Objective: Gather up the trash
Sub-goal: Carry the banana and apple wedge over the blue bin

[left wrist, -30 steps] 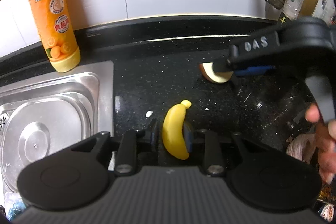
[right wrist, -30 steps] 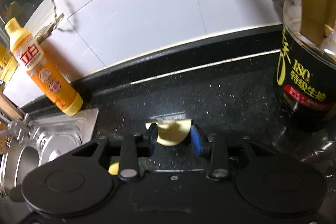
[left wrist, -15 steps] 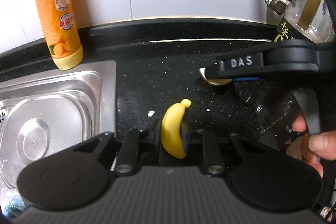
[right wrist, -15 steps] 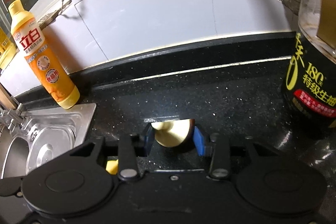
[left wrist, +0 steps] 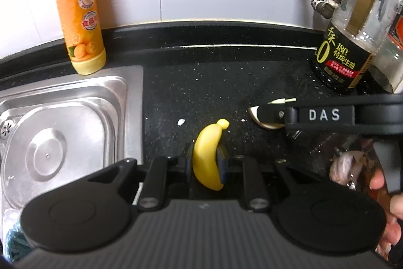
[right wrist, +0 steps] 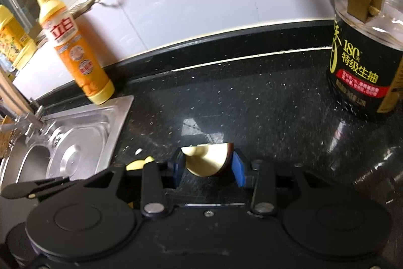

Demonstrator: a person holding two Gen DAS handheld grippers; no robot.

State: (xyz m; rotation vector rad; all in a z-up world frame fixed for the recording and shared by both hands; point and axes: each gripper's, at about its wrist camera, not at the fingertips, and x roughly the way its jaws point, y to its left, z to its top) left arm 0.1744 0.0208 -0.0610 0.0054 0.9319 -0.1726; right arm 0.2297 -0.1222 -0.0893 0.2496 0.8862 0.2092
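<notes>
The left gripper (left wrist: pixel 205 164) has just been closing, and its blue pads now pinch a small yellow banana (left wrist: pixel 207 155) at mid-body, its stem tip pointing ahead and slightly right of the fingers. The right gripper (right wrist: pixel 207 165) is clamped at a moderate width on an apple slice (right wrist: pixel 206 159), pale flesh facing the camera and dark red skin against the right pad; in the left wrist view that gripper reaches in from the right, ahead of the left one, with the slice showing at its tip. Both pieces appear to sit low over the black speckled counter (left wrist: pixel 226 82), and whether they have lifted clear cannot be told. So the picking-up stage looks done for two items, one per hand; carrying them to a bin remains, and no bin is clearly in view. A white crumb (left wrist: pixel 180 121) lies just ahead and left of the left gripper, probably still to collect. Further left is the steel sink (left wrist: pixel 63 132) with an orange dish-soap bottle (left wrist: pixel 79 9) at its far edge; far ahead to the right stands a soy sauce bottle (left wrist: pixel 350 47).
</notes>
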